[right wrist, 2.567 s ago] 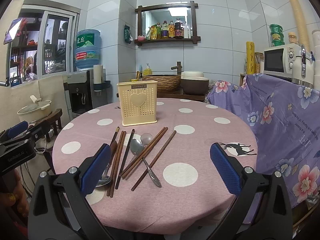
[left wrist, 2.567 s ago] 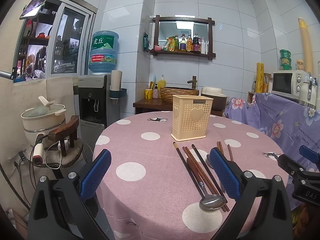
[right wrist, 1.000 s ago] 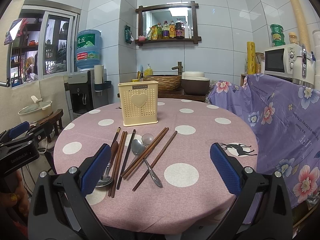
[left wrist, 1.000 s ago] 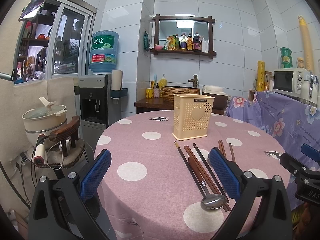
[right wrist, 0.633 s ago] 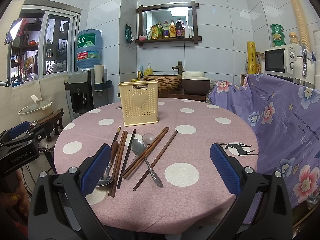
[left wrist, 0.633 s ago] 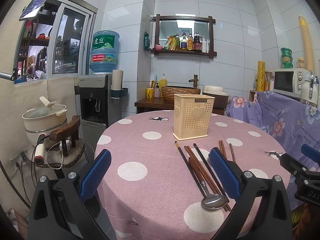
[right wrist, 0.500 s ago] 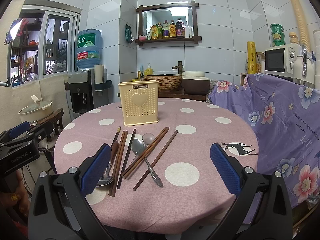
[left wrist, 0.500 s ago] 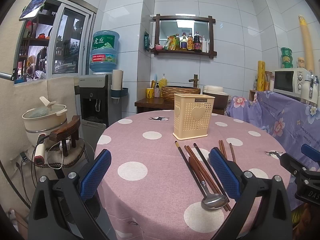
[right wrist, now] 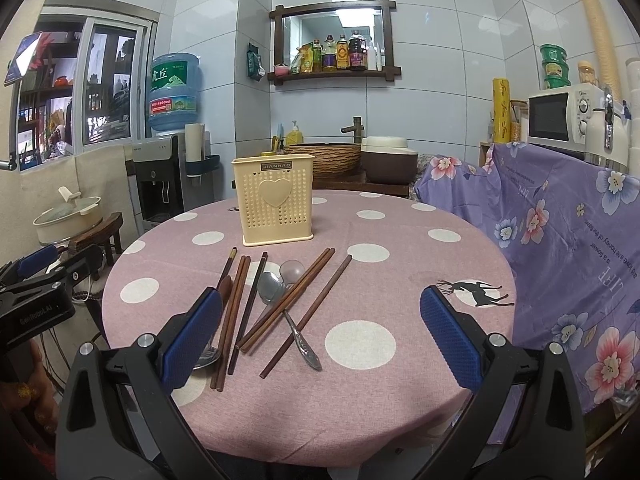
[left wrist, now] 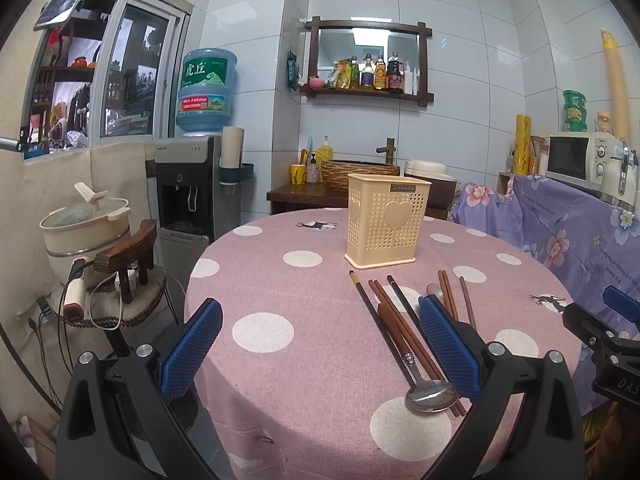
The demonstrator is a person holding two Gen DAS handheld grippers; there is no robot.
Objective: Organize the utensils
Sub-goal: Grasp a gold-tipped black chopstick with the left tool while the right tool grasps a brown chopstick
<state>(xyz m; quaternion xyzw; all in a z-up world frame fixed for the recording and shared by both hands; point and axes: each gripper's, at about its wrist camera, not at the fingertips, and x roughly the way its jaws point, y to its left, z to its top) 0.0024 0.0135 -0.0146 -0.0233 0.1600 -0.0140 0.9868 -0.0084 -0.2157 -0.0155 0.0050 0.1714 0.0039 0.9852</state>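
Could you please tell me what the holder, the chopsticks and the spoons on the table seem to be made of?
The holder looks like cream moulded plastic: matte, pierced with small holes, with a raised heart. The chopsticks seem to be wood, brown to near-black with a dull finish; lacquer or plastic cannot be ruled out. The spoons appear to be polished metal, probably steel, going by their bright reflections.
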